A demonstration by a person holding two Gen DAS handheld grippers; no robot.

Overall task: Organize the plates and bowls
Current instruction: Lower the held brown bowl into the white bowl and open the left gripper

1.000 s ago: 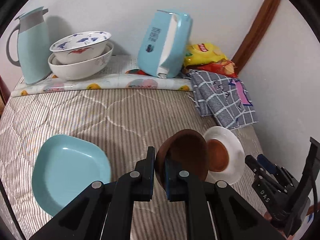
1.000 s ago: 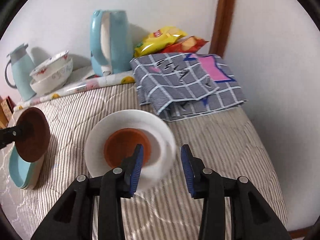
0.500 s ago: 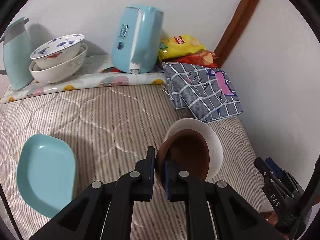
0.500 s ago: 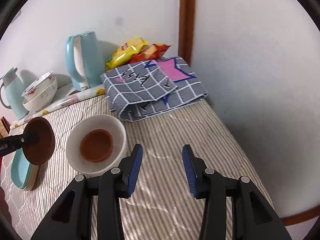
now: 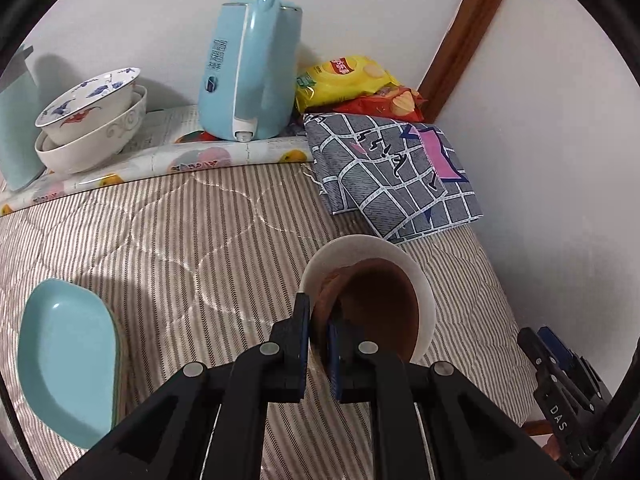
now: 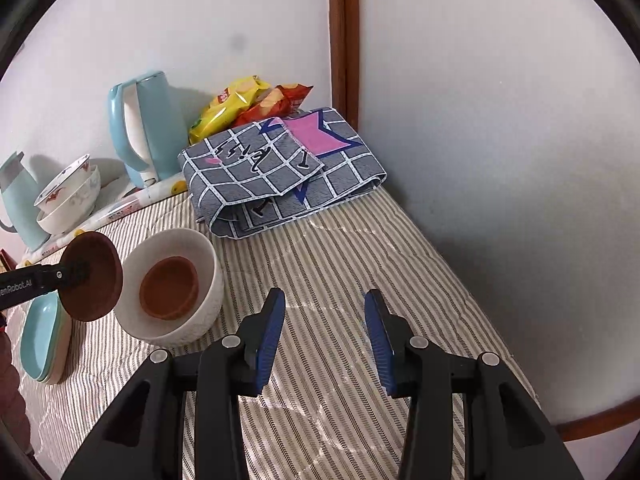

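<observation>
My left gripper (image 5: 319, 326) is shut on the rim of a dark brown bowl (image 5: 376, 308) and holds it tilted just over a white bowl (image 5: 404, 264). In the right wrist view the brown bowl (image 6: 94, 276) hangs at the left rim of the white bowl (image 6: 176, 324), which has another brown bowl (image 6: 168, 288) inside. My right gripper (image 6: 324, 340) is open and empty above the striped bed, right of the white bowl. Stacked light blue plates (image 5: 64, 360) lie at the left. Two stacked patterned bowls (image 5: 92, 120) sit at the back left.
A light blue kettle (image 5: 248, 68) and a blue jug (image 6: 18, 200) stand by the back wall on a printed mat (image 5: 180, 160). Snack bags (image 5: 352, 84) and a folded checked cloth (image 5: 392, 172) lie at the back right. A wall runs along the right.
My left gripper has carried the brown bowl rightward from near the blue plates to over the white bowl. My right gripper has drawn back and to the right, away from the white bowl.
</observation>
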